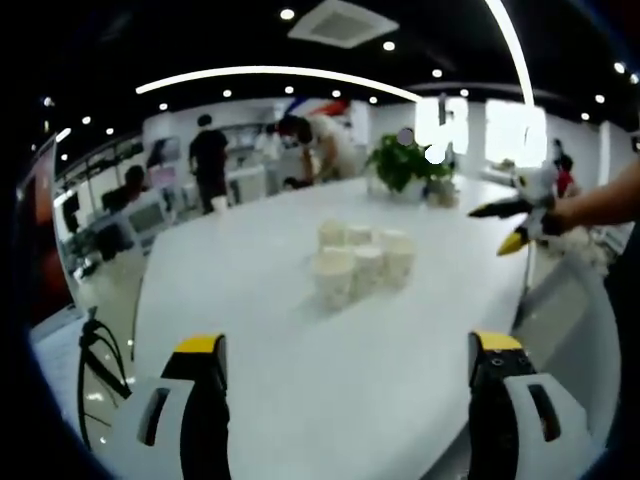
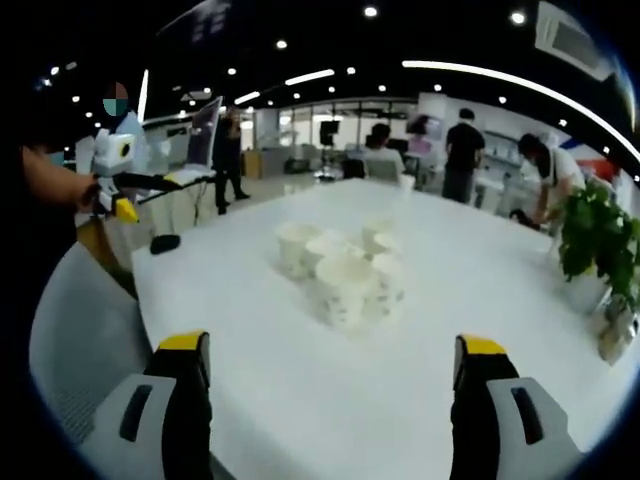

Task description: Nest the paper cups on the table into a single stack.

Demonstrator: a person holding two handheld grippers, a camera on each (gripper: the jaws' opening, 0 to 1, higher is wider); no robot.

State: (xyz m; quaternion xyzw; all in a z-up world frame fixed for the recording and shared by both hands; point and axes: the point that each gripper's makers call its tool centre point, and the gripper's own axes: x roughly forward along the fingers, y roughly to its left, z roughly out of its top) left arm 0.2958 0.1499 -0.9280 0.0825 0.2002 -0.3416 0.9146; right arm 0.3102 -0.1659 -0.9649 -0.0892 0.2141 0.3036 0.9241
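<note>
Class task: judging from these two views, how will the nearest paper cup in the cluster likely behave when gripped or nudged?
The nearest paper cup is probably thin-walled, so it may crush under a firm squeeze. It stands upright, looks empty, likely light, and could tip or slide on the smooth white table if nudged.

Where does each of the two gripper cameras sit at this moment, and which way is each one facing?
Left gripper view: rides on the left gripper, facing across the white table at the paper cups; its own open jaws rise below, the right gripper and a forearm enter from the right.
Right gripper view: rides on the right gripper, facing the cups from the other side; open jaws below, the left gripper at left.
Shared: cups, table, potted plant.
</note>
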